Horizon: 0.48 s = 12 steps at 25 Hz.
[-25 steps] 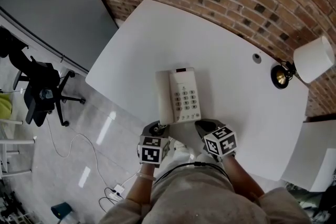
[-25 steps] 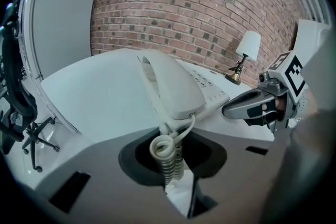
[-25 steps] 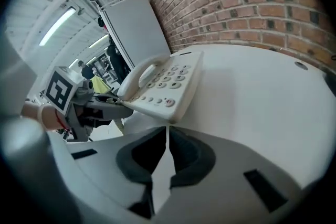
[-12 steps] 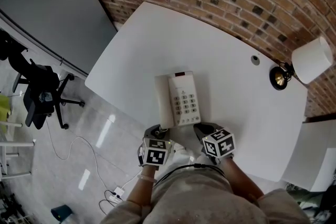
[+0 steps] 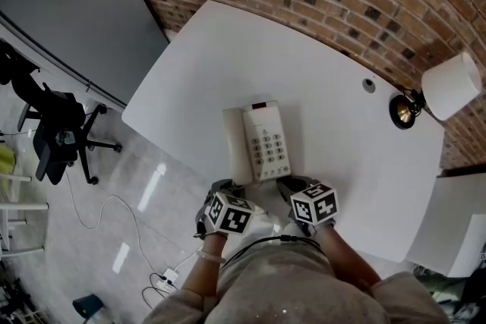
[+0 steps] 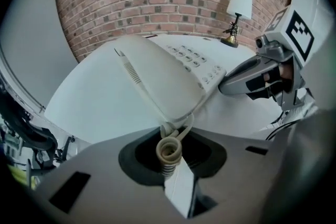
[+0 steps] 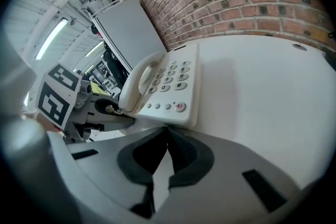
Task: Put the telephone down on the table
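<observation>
The telephone (image 5: 257,140) lay flat on the white table (image 5: 334,80), just below the middle of the head view and close to the table's near edge. Its handset (image 7: 137,81) sat in the cradle. Over the last second it had slid slightly down the frame towards the person. In the last half second it had hardly shifted, which suggested its weight was already on the table.

The clearer change was at the left gripper (image 5: 222,188). Its marker cube (image 5: 229,213) had turned and tipped, and it sat a little lower in the frame than half a second before. In that gripper's own view the jaws stood nearly together, with the coiled cord (image 6: 169,152) caught between them where it left the telephone's corner.

The right gripper (image 7: 168,131) had barely moved. Its jaws were together with only a thin slit between them and nothing visible in it, and their tips were right at the telephone's front edge, below the bottom row of buttons.

By this reading, the putting down was as good as finished. What remained was probably to let go of the cord and draw both grippers back without dragging the telephone off the near edge.
</observation>
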### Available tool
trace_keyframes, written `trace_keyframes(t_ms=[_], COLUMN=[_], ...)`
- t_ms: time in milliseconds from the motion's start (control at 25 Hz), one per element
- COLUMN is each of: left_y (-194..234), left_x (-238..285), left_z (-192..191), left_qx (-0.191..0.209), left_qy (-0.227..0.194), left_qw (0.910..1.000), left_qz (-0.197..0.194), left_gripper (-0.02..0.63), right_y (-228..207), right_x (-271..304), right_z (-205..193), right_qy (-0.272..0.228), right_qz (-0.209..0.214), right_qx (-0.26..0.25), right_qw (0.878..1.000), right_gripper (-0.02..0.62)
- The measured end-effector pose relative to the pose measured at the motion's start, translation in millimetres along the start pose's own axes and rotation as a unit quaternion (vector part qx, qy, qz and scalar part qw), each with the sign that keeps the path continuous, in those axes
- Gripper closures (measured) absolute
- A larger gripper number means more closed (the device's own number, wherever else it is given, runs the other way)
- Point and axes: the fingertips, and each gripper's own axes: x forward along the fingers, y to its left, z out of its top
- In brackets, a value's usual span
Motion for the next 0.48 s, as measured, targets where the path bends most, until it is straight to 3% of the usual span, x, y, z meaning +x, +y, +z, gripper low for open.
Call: trace_keyframes(t_ms=[280,480], left_y=[-2.3,-1.8], left_x=[-1.3,-3.3], left_z=[-6.7,-12.8], left_qx=[0.052,0.073], left_qy=[0.063,0.093], left_qw=[0.9966,0.9928], left_qz=[0.013,0.019], left_gripper=[0.526,0.526], right_y=[-2.9,-0.2], right_x=[0.8,1.7], right_z=[-3.2,-8.7], right_qy=[0.006,0.02], right_qz=[-0.002,-0.002], right_qx=[0.019,0.005], right_qw=[1.0,1.0], right_gripper=[0.589,0.589])
